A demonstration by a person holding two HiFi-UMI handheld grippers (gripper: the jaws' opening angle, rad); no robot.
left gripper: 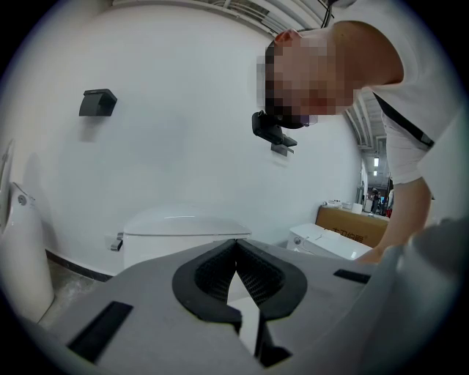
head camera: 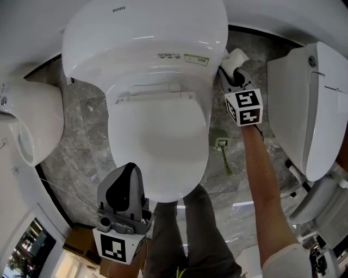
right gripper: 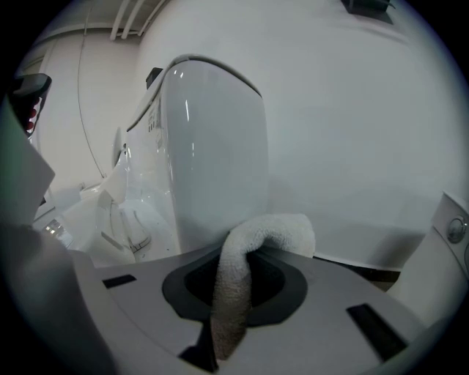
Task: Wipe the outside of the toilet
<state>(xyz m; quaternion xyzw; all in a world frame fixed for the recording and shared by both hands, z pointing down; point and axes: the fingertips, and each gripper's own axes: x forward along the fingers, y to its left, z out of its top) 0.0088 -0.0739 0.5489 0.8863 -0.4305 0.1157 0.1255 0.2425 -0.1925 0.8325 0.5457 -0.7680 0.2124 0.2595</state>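
Right gripper point(right gripper: 233, 291): fingers clenched on a white terry cloth point(right gripper: 245, 278). The cloth runs down between the fingers and its top loops out past the tips toward 1 o'clock. In the head view the right gripper point(head camera: 234, 64) sits at 2 o'clock of the toilet point(head camera: 157, 108), with the cloth point(head camera: 237, 55) at the toilet's right rear flank beside the lid hinge; can't confirm contact. In the right gripper view the toilet's white side fills the frame just ahead of the cloth. Left gripper point(head camera: 126, 172) is at 7 o'clock of the bowl front. Left gripper view: its fingers point(left gripper: 220, 275) are closed tip to tip with nothing between them. Floor point(head camera: 87, 125) is grey marbled tile and the wall point(left gripper: 183, 110) is plain white with a black fixture point(left gripper: 97, 102) at 10 o'clock. More white toilets stand at 3 o'clock point(head camera: 310, 108) and 9 o'clock point(head camera: 27, 125). A small green item point(head camera: 223, 149) lies on the floor at 4 o'clock; can't identify it. A cardboard box point(left gripper: 352, 227) sits in the background, print unreadable. "TOTO" logo point(head camera: 118, 9) is on the toilet top at 12 o'clock. The lid stickers point(head camera: 182, 57) are too small to read.
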